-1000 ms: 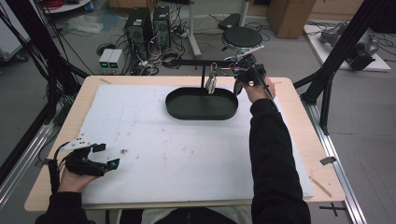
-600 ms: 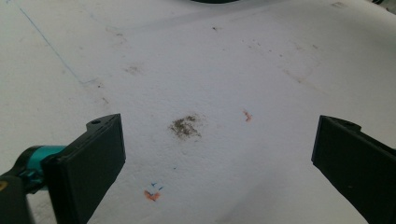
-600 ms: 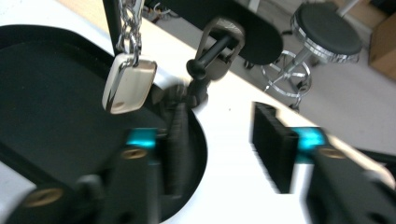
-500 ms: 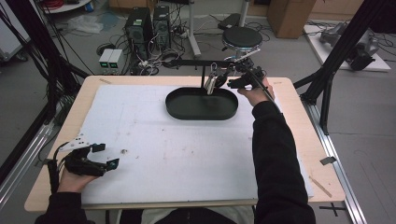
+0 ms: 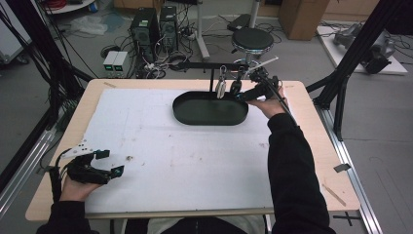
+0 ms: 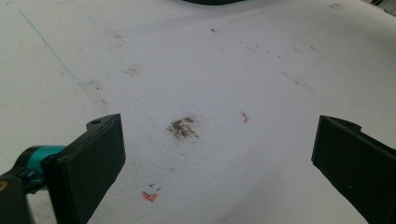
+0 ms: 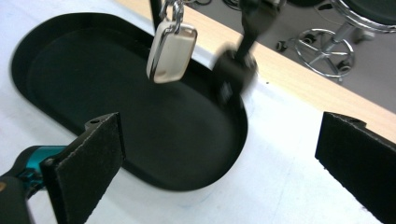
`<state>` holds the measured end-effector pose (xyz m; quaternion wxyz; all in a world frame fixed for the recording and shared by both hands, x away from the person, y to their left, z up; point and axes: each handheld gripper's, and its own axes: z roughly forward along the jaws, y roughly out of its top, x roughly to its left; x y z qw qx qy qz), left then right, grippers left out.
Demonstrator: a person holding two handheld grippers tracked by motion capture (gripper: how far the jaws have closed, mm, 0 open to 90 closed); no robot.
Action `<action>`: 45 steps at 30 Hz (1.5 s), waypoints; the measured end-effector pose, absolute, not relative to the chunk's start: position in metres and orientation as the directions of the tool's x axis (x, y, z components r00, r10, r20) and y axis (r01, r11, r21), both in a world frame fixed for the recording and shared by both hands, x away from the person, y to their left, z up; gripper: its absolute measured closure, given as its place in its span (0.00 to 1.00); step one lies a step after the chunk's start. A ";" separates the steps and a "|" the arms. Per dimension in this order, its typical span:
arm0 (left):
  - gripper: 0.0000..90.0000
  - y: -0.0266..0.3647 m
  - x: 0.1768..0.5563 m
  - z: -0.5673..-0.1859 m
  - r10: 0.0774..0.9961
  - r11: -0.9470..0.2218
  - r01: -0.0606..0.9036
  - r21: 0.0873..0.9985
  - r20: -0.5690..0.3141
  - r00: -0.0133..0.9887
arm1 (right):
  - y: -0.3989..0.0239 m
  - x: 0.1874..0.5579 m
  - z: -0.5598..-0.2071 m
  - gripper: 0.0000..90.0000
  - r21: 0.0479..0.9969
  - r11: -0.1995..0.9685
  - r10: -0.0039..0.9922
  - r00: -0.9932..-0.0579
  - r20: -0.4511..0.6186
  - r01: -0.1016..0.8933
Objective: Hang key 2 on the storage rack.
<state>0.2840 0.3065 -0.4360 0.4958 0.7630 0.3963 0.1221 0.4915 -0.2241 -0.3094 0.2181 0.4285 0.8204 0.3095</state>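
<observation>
A sheet (image 5: 185, 156) covers most of the table (image 5: 311, 141). A tray (image 5: 210, 108) sits on the sheet toward the far edge, right of centre. Behind the tray stands a rack (image 5: 209, 65), and two tags (image 5: 220, 89) hang from it over the tray's far rim. The right gripper (image 5: 251, 92) is just beside the tray's right end. The left gripper (image 5: 109, 163) rests on the sheet at the near left corner, well apart from the tray.

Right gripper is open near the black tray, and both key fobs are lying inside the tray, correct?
Not quite. The right gripper is open by the black tray, but the key fobs are not lying in it. The right gripper view shows the pale fob and the dark fob hanging above the tray from the rack.
</observation>
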 end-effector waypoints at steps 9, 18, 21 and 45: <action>0.04 0.306 0.284 -0.436 0.728 -0.197 0.484 0.853 -0.204 0.655 | -0.238 0.467 -0.321 0.01 0.707 0.408 0.820 -0.572 -0.005 0.578; 0.04 0.306 0.283 -0.436 0.728 -0.194 0.485 0.853 -0.206 0.653 | -0.245 0.443 -0.334 0.01 0.733 0.366 0.812 -0.581 0.049 0.573; 0.04 0.306 0.283 -0.436 0.729 -0.195 0.487 0.851 -0.207 0.652 | -0.250 0.438 -0.338 0.01 0.750 0.360 0.813 -0.581 0.040 0.555; 0.04 0.305 0.283 -0.436 0.728 -0.207 0.491 0.846 -0.202 0.655 | -0.279 0.398 -0.381 0.01 0.756 0.309 0.804 -0.583 0.117 0.577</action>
